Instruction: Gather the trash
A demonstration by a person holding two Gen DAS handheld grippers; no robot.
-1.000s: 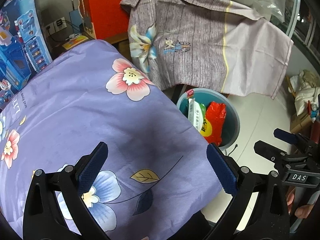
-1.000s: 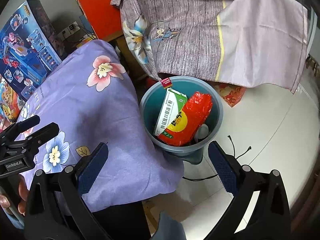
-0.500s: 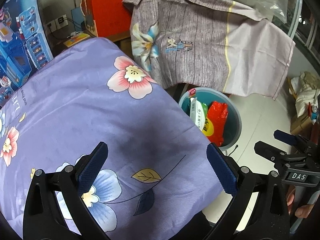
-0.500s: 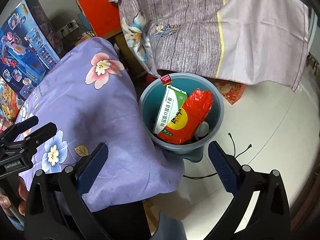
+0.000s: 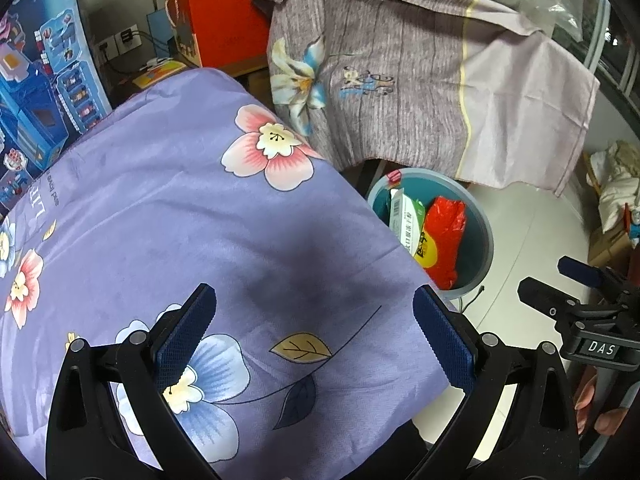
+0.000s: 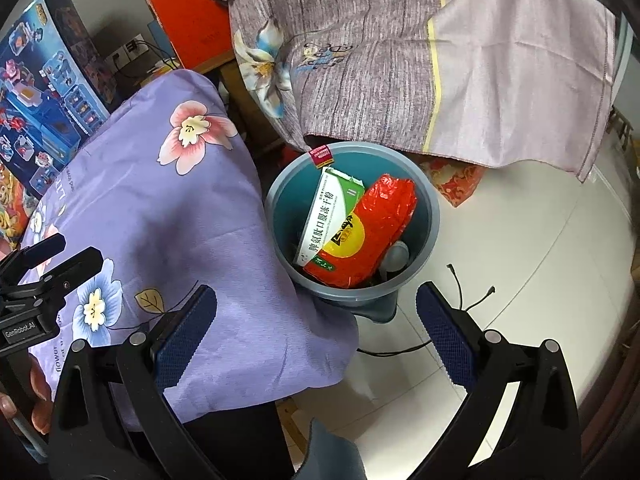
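Hovering with both grippers empty

I see the bin (image 6: 280,216) on the floor holding a red packet (image 6: 368,232), hard against the purple quilt (image 6: 180,208). My left gripper (image 5: 314,334) and right gripper (image 6: 316,336) gape wide; bare tile lies rightward.

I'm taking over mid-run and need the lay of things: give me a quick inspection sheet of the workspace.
Surface: purple floral cloth, nothing seen on it.
Job's things: grey-blue bin on the floor holds a red packet, a green-white box and a white round item.
Clutter: grey-lilac cloth, toy box, red box.
Grippers: left gripper and right gripper open, empty.
Cables: black cord on the floor.
Surroundings: white tiled floor.
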